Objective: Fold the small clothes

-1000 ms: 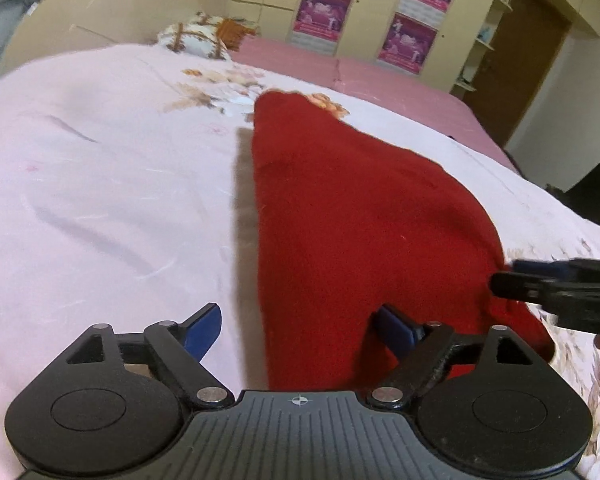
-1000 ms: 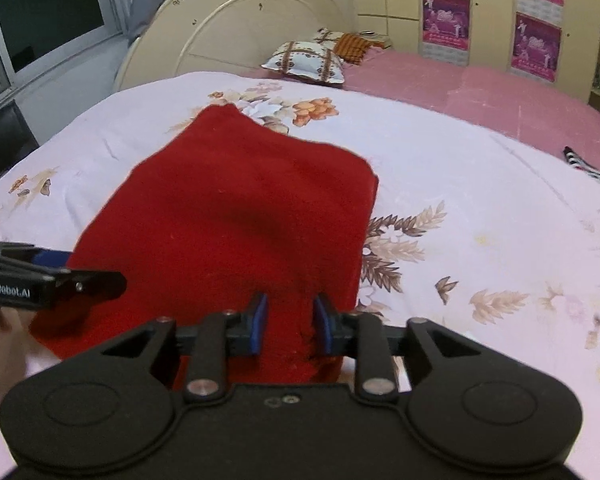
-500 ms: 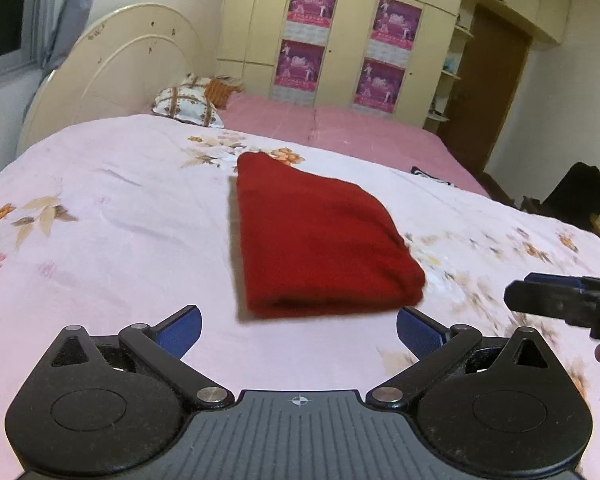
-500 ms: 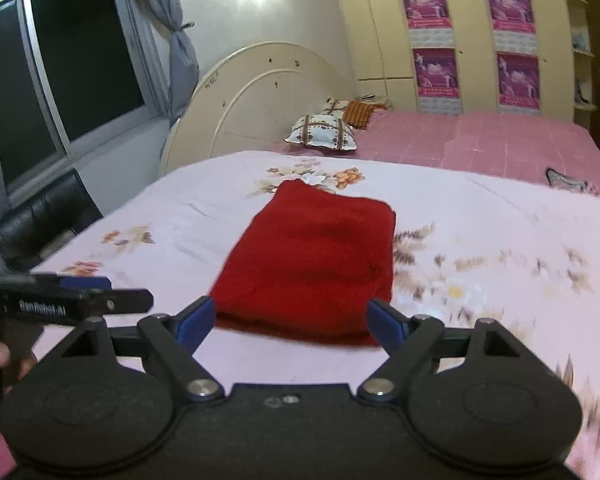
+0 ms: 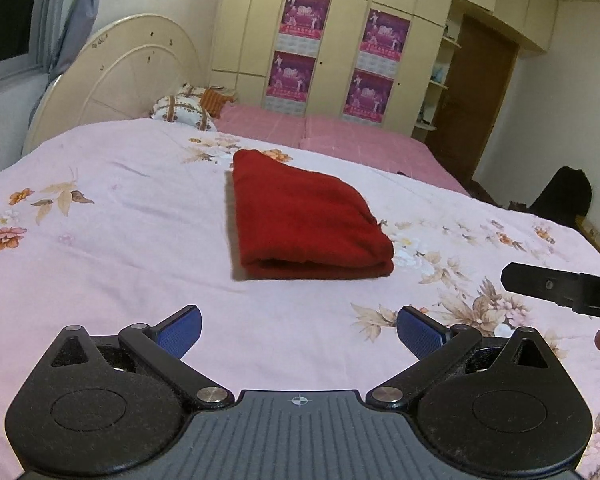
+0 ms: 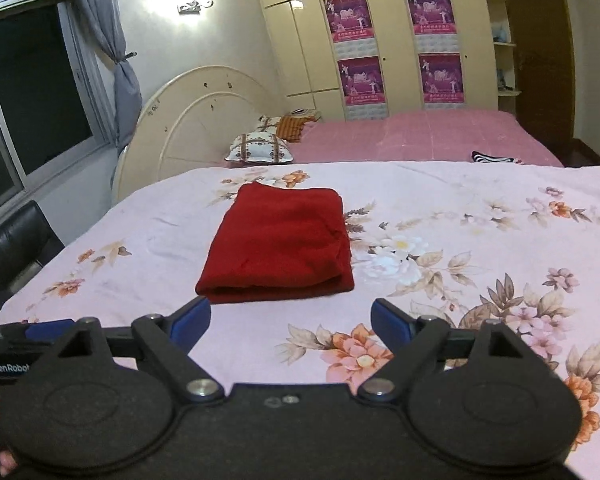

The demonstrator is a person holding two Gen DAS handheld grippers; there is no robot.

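Note:
A red garment lies folded into a thick rectangle on the floral bedspread, its doubled edge facing me. My left gripper hangs above the spread, well short of the cloth, open wide with nothing between its blue pads. In the right wrist view the same red garment rests ahead of my right gripper, whose jaws are opening and hold nothing. Each gripper shows at the edge of the other's view: the right gripper at the right, the left gripper at the left.
A patterned pillow and a pink bed lie beyond the spread, with a cream headboard to the left. Wardrobes with posters line the far wall. A black chair stands by the window. A striped cloth rests on the pink bed.
Both grippers let go of the red garment, opened and drew back and up from it. The garment now lies folded and untouched ahead of them.

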